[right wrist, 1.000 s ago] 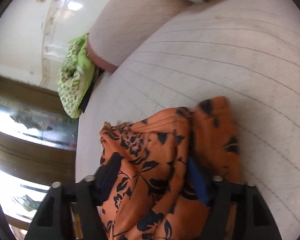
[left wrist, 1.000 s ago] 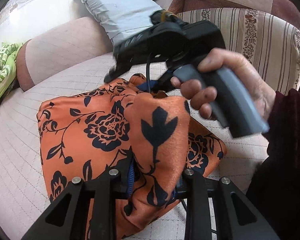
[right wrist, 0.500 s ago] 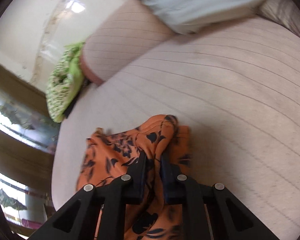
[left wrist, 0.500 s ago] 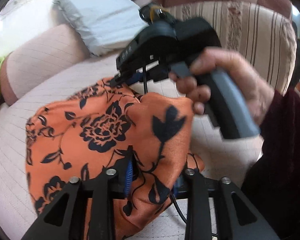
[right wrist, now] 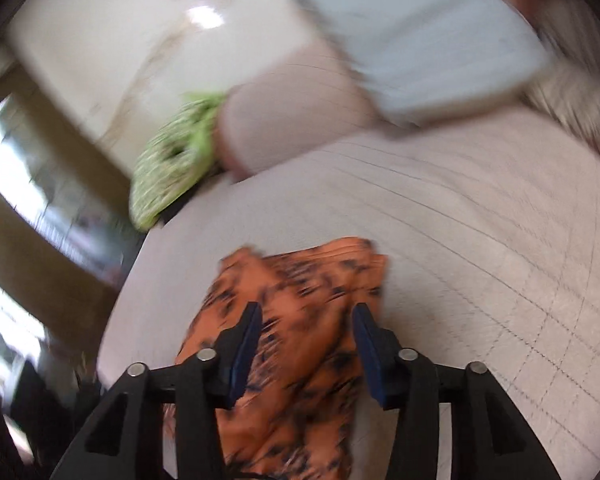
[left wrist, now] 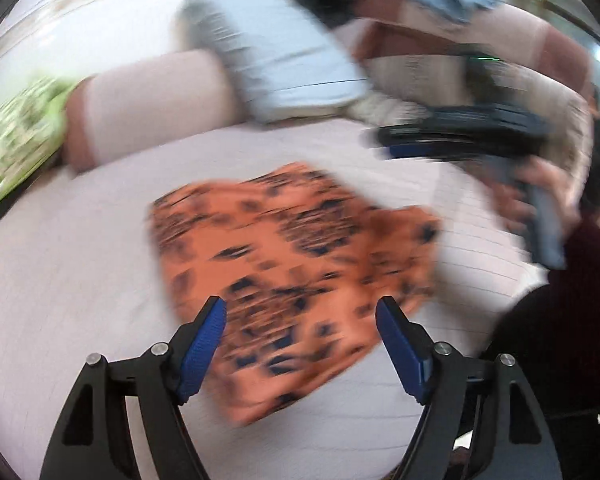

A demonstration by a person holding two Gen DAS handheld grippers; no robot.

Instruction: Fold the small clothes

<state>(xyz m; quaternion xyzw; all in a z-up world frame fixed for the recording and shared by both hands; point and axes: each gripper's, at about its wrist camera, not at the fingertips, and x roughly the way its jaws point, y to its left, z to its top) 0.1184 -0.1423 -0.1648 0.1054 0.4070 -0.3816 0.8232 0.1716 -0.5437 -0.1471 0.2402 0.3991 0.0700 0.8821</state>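
I see the cloth (left wrist: 296, 264) lying on the sofa seat (left wrist: 80, 280). A pillow (left wrist: 276, 56) rests behind it, and my right claw (left wrist: 392, 142) is off to its right.

Both grippers' jaws opening, orange floral cloth (left wrist: 292, 264) released, now flat on sofa (left wrist: 80, 300)

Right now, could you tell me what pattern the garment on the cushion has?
Orange with a black floral print; clearest in the left wrist view.
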